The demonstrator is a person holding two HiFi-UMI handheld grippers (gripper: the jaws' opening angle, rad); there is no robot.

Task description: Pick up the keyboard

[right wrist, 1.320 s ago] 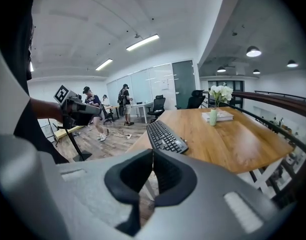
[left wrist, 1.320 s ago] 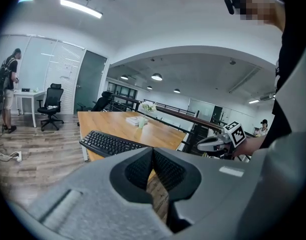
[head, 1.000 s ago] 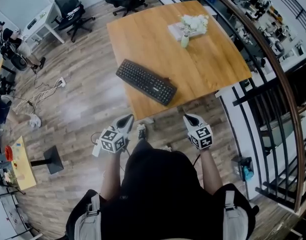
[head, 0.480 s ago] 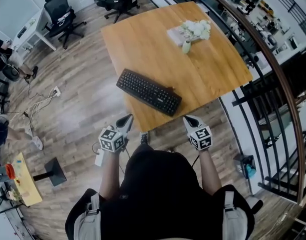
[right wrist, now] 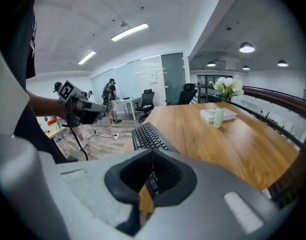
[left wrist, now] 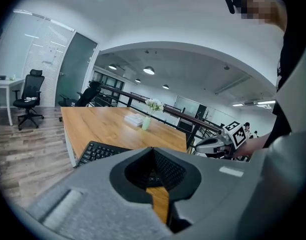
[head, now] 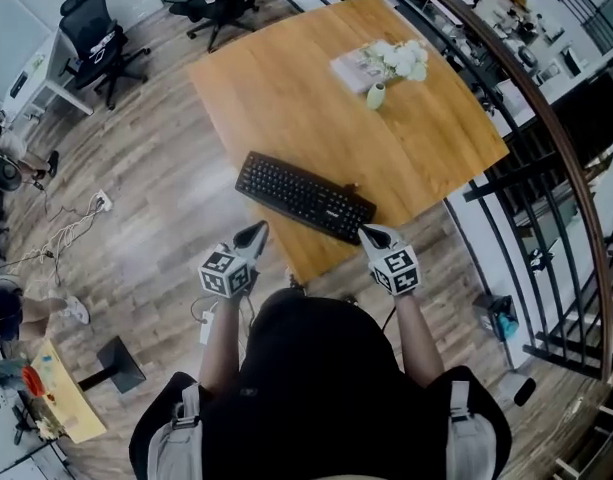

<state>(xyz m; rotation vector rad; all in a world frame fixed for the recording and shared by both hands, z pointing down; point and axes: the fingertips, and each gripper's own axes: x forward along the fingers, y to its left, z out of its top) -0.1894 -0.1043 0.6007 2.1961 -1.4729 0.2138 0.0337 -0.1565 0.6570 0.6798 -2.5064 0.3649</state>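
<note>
A black keyboard point(head: 304, 196) lies slantwise near the front edge of the wooden table point(head: 286, 88). It also shows in the left gripper view, keyboard point(left wrist: 98, 151), and in the right gripper view, keyboard point(right wrist: 148, 135). My left gripper point(head: 256, 233) is shut and empty, just off the table's near-left edge, short of the keyboard's left end. My right gripper point(head: 368, 233) is shut and empty too, its tip at the table's front edge by the keyboard's right end. Neither touches the keyboard.
A small vase of white flowers point(head: 378, 93) and a book point(head: 351, 68) sit at the table's far side. A dark railing point(head: 546, 148) runs along the right. Office chairs point(head: 96, 38) and cables point(head: 71, 228) are on the wood floor to the left.
Both grippers have moved forward toward the table and now reach its front edge near the keyboard. Their jaws stayed shut.
</note>
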